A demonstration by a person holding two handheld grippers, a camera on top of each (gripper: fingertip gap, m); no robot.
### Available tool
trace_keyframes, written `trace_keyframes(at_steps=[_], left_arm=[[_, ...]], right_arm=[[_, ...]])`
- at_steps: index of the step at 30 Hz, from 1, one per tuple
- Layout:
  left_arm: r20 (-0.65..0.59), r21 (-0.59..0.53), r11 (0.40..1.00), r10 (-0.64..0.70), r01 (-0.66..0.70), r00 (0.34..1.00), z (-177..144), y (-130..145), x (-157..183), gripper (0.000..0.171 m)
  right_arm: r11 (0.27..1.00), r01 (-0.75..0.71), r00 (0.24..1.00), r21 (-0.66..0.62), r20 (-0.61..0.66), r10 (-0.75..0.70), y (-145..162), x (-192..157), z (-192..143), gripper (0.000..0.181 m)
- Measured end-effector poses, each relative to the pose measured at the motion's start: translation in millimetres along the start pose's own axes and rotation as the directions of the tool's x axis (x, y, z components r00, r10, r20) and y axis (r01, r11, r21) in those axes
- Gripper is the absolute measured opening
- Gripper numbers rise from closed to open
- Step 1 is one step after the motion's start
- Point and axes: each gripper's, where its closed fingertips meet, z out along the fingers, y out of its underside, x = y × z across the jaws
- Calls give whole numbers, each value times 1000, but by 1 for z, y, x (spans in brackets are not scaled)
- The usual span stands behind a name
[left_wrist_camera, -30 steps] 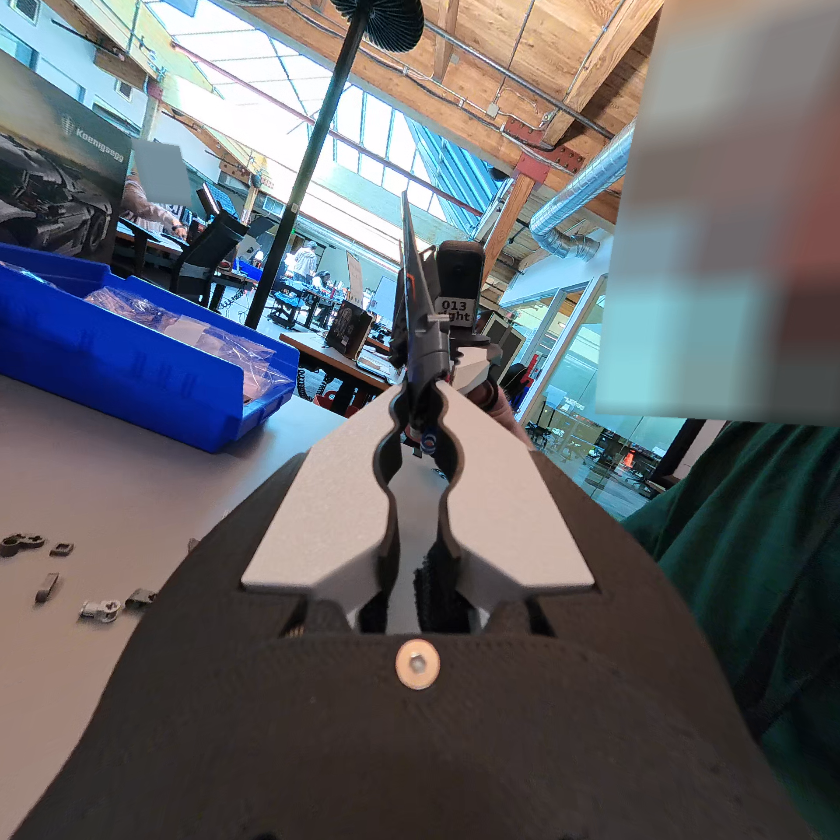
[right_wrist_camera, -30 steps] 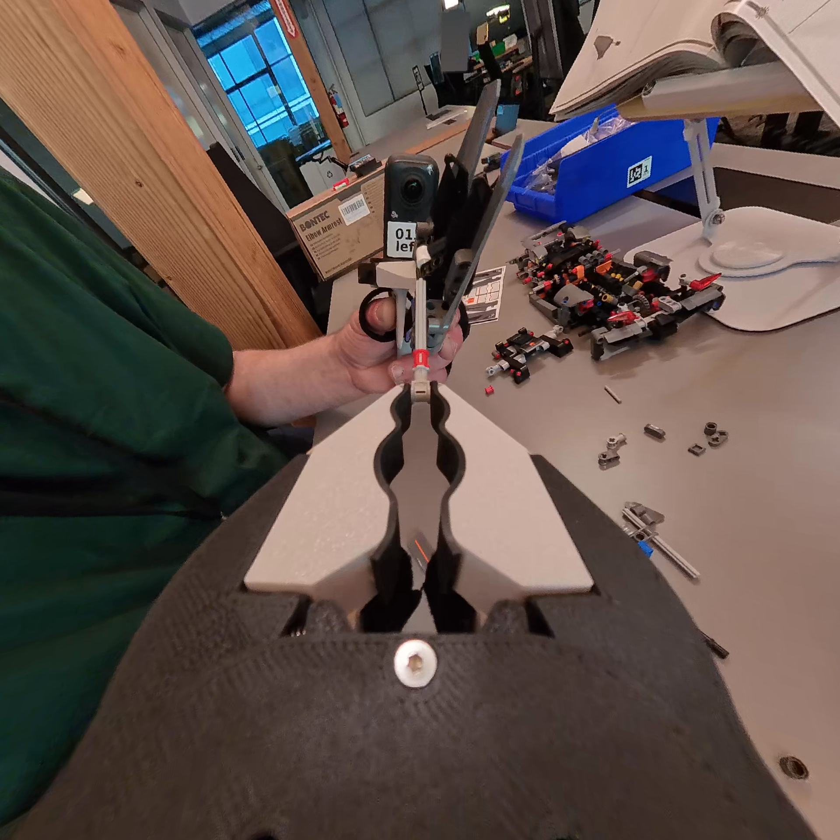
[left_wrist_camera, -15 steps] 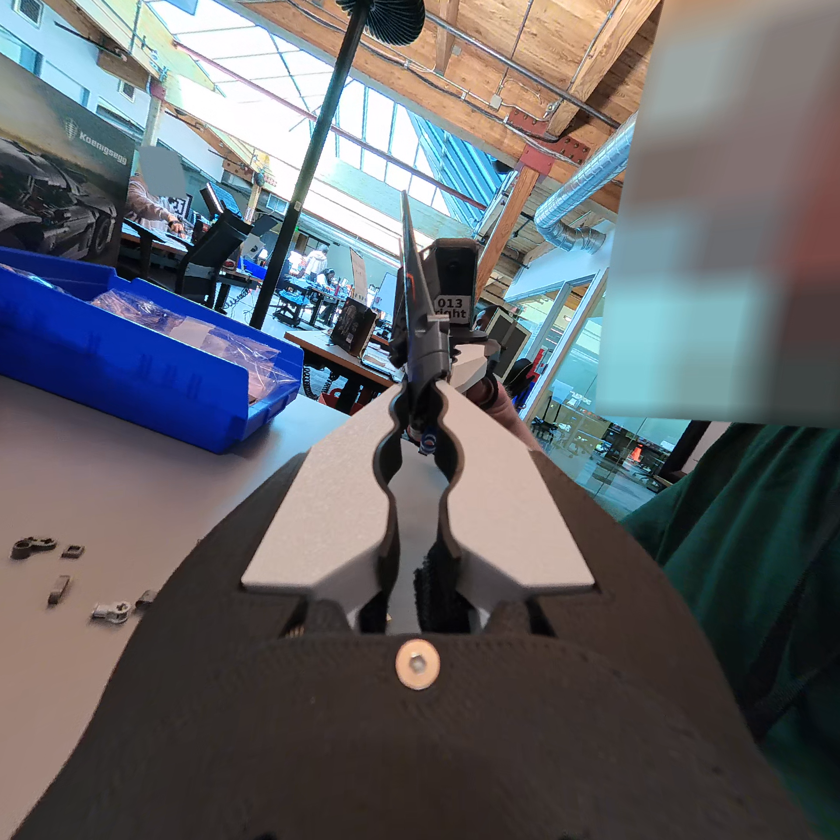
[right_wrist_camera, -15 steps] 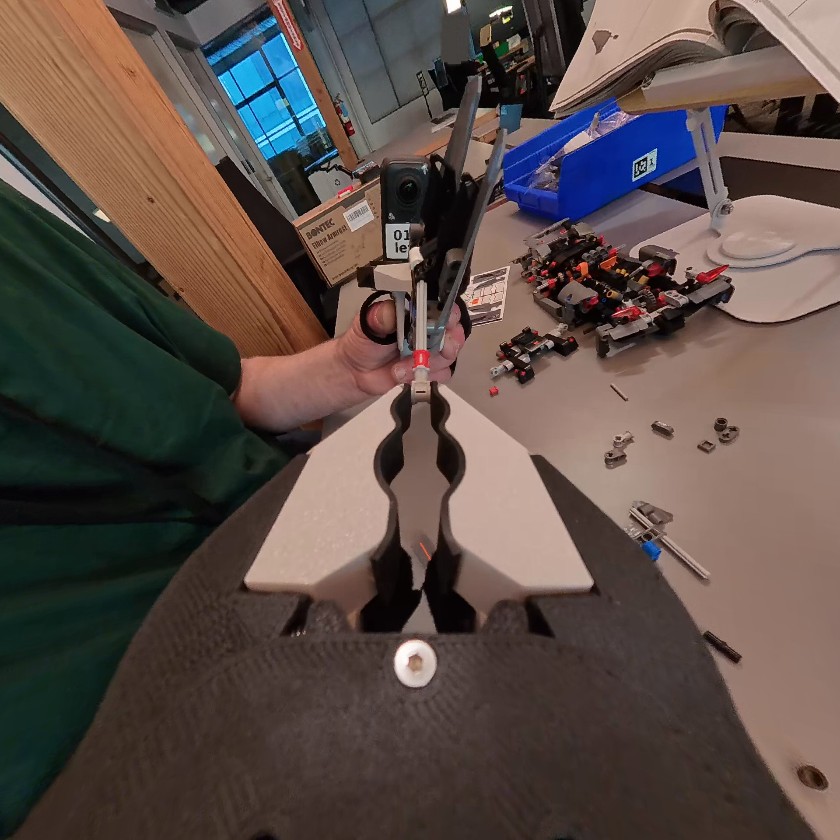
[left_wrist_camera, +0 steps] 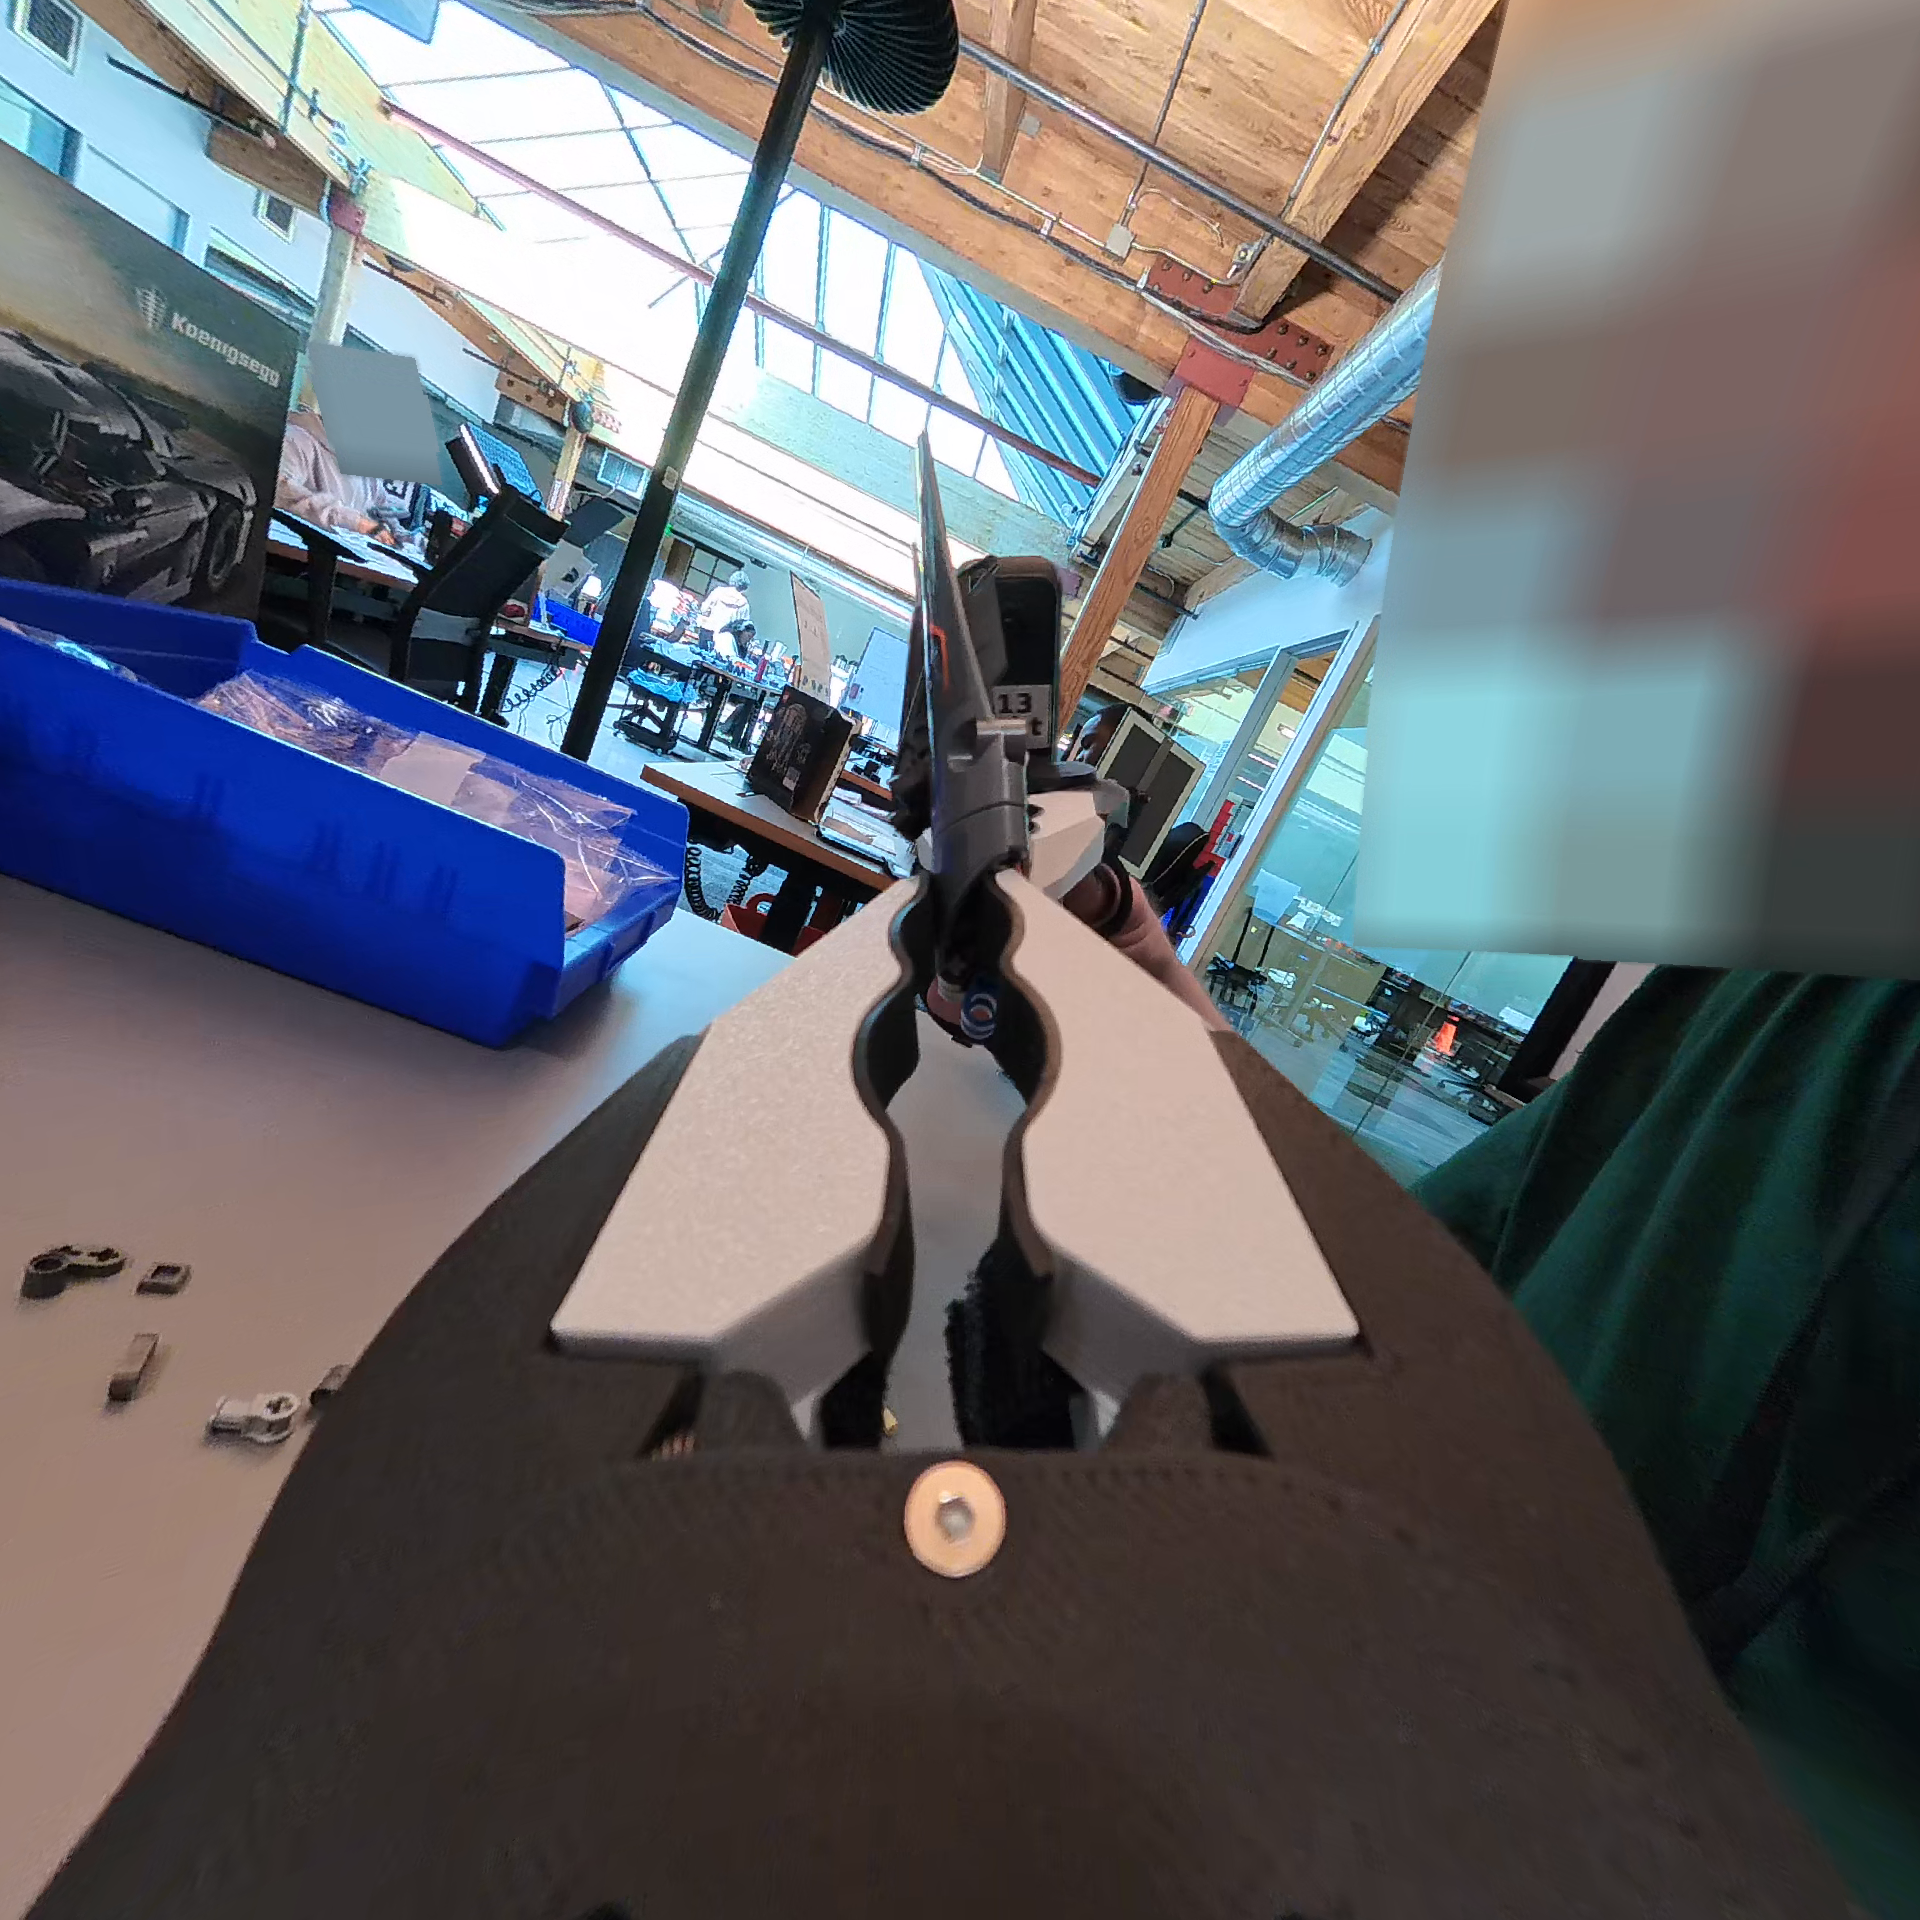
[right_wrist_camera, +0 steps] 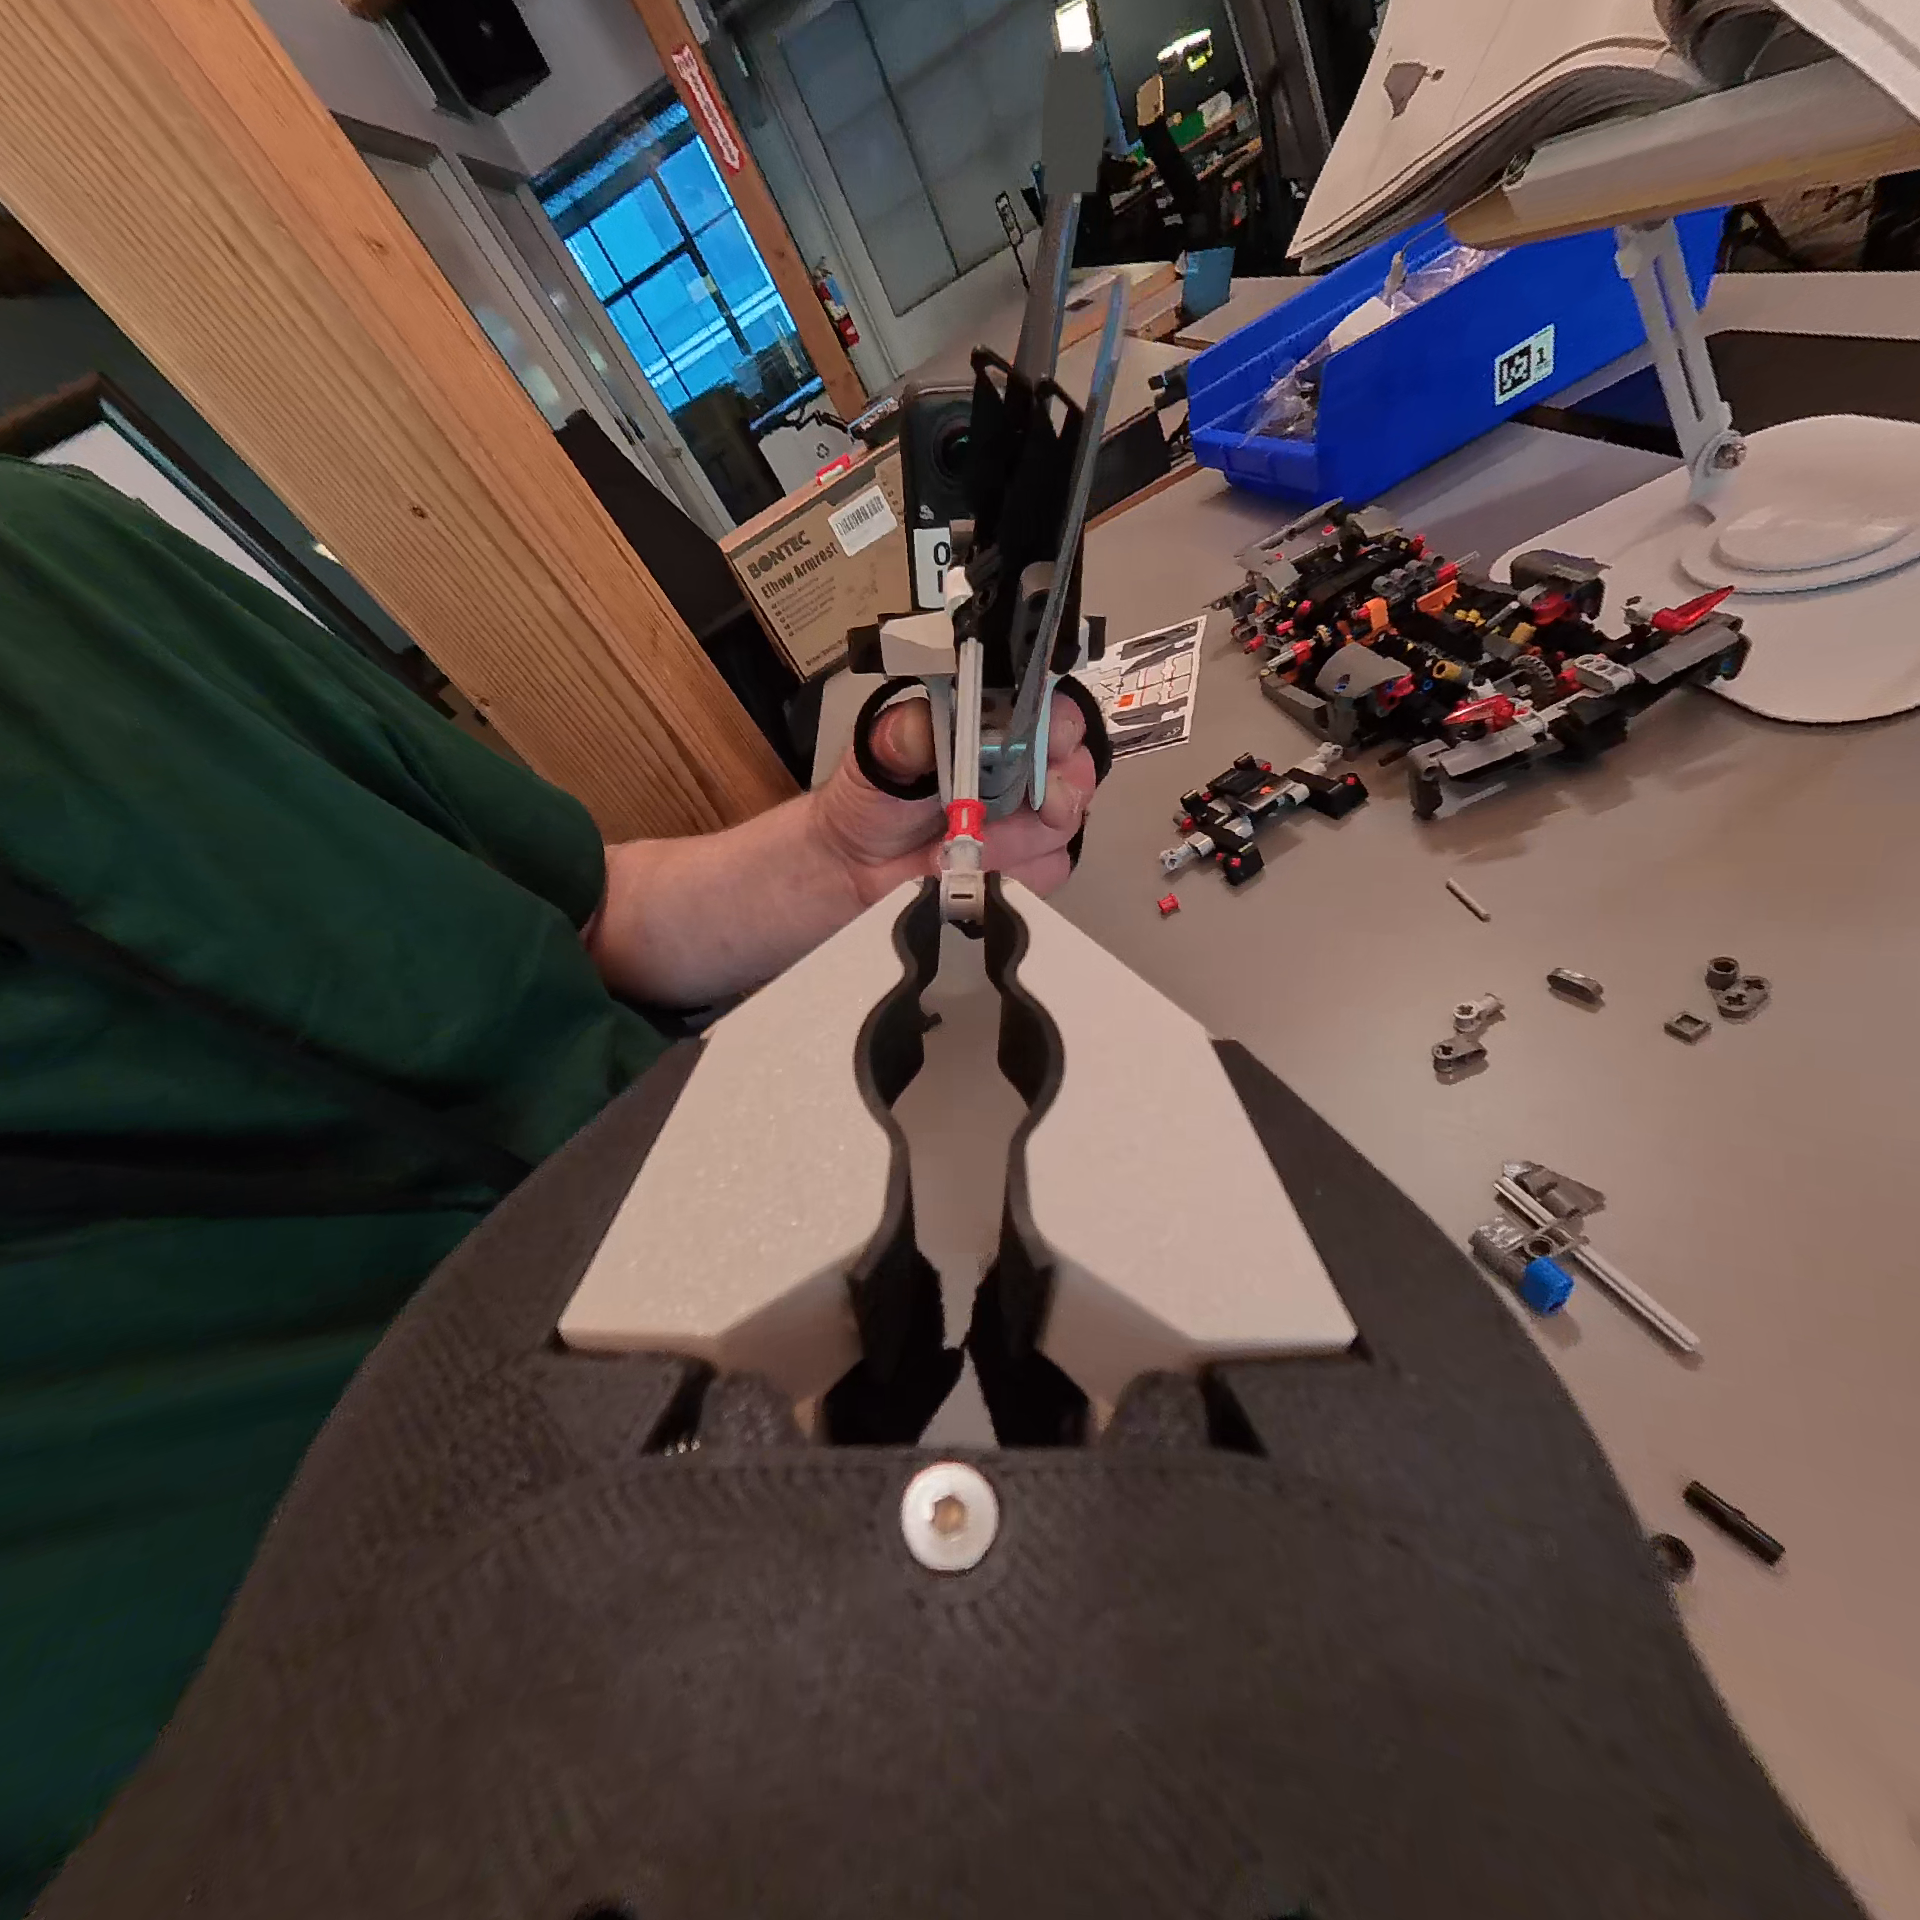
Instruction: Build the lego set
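Holding a slim grey axle sub-assembly with a red bush [right_wrist_camera: 964, 821] in mid-air between my two tongs, above the grey counter [right_wrist_camera: 1351, 1039]. My right tongs [right_wrist_camera: 961, 904] are nearly closed, pinching its pale grey end connector. My left tongs [left_wrist_camera: 961, 914] are closed on the opposite, dark grey end, where a small blue-ringed part [left_wrist_camera: 982, 1013] shows between the tips.

Progress, as I judge it: the large black, grey and red car chassis [right_wrist_camera: 1486, 644] on the counter is well advanced but plainly unfinished; a smaller black sub-assembly [right_wrist_camera: 1257, 800] lies beside it. Left to fit are the loose dark grey connectors [right_wrist_camera: 1725, 987], a grey axle piece with a blue bush [right_wrist_camera: 1558, 1247] and a black pin [right_wrist_camera: 1730, 1522]. The blue plastic bin [left_wrist_camera: 312, 842] holds clear bags, perhaps of unopened pieces.

Hard to make out: the joint between the two held ends, hidden by the tongs' tips.
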Motion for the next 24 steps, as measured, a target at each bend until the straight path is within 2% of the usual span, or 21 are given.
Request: trace_keyframes(at_steps=[5, 16, 24], left_arm=[[-5, -6, 1000, 3, -3, 1000, 0, 0, 1, 5], [14, -7, 999, -31, 31, 999, 1, 0, -4, 5], [19, 6, 999, -46, 45, 999, 2, -1, -5, 5]], right_arm=[[999, 50, 998, 5, -24, -50, 0, 0, -1, 6], [958, 274, 913, -84, -289, -287, -5, 15, -4, 6], [940, 325, 893, -101, -295, -340, -2, 15, -4, 6]])
